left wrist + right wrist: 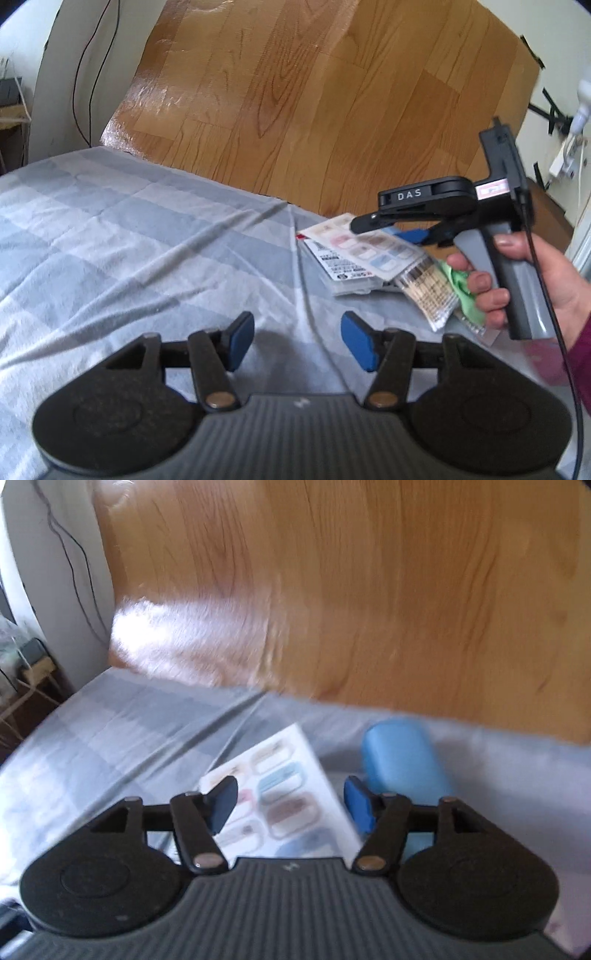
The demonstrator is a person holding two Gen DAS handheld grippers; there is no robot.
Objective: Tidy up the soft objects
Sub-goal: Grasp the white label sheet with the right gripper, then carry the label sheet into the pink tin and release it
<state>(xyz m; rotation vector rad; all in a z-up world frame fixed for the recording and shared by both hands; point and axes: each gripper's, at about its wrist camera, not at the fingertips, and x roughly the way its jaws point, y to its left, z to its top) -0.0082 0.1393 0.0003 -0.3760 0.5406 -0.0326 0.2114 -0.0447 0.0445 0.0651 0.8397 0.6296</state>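
A pile of packaged soft goods lies on the grey checked blanket [110, 236]. On top is a flat white pack with pastel pictures [364, 245], also in the right wrist view [288, 794]. Beside it lie a clear pack of beige striped fabric [428, 291] and a green item [460, 286]. A light blue soft roll [402, 757] lies right of the white pack. My left gripper [297, 339] is open and empty over bare blanket, left of the pile. My right gripper [290, 805] is open and empty just above the white pack; it also shows in the left wrist view [413, 232].
The blanket ends at a wooden floor [295, 92] beyond the pile. A white wall with a black cable [79, 85] stands at the far left. A power strip and plugs [565, 155] sit by the right wall.
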